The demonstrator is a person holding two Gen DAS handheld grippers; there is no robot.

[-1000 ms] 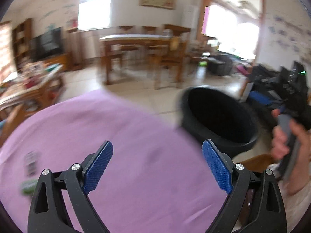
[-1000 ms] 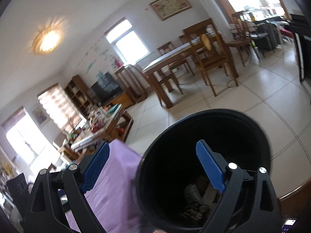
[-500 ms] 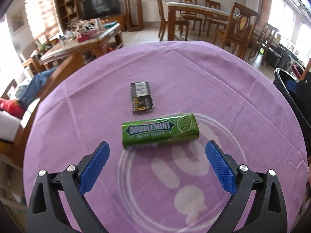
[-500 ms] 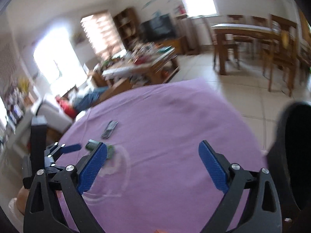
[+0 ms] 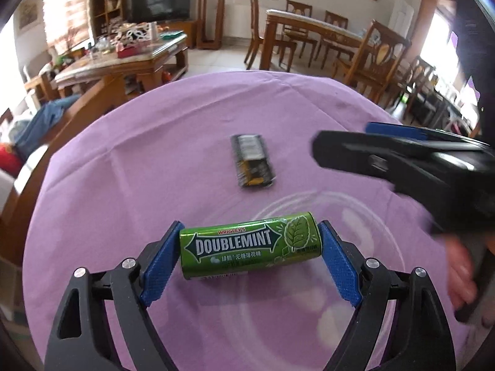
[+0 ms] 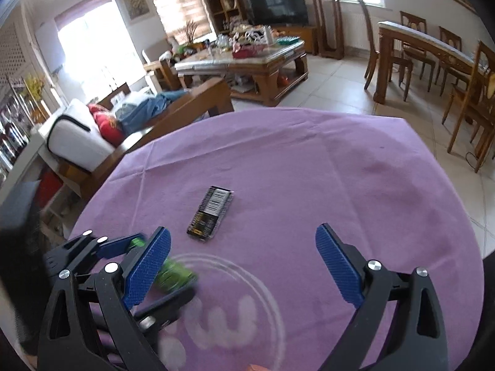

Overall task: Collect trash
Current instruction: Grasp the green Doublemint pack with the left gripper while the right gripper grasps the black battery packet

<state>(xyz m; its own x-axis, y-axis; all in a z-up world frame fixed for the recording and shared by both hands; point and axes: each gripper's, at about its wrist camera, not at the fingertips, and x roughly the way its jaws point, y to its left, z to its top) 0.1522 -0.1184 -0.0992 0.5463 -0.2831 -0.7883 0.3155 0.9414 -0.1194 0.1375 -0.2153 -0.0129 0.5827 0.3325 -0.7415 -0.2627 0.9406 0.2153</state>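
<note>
Change: left gripper (image 5: 250, 249) has closed in since half a second ago, blue pads now touching both ends of the green Doublemint gum pack (image 5: 251, 249), which sat apart from them before; right gripper (image 6: 243, 266) has swung away from the black bin toward the table.
Left gripper: clamped on the gum pack end to end, pack lying sideways, near edge of the purple tablecloth (image 5: 154, 142).
Right gripper: pads wide apart, nothing between them, hovering over the cloth; seen blurred at right in the left wrist view (image 5: 402, 160).
Gum pack: on or just above the cloth, over the white circular print (image 5: 355, 204); cannot tell if lifted. Blurred green in the right wrist view (image 6: 176, 275), partly behind the right gripper's left pad.
Black flat wrapper with barcode (image 5: 253, 160): flat on cloth, farther than the gum pack, apart from both grippers; also in right wrist view (image 6: 210, 213).
Hand (image 5: 464, 266): right edge, gripping the right gripper's handle.
Background: wooden coffee table (image 6: 263, 61) far left, wooden dining table with chairs (image 5: 309, 31) far right.
</note>
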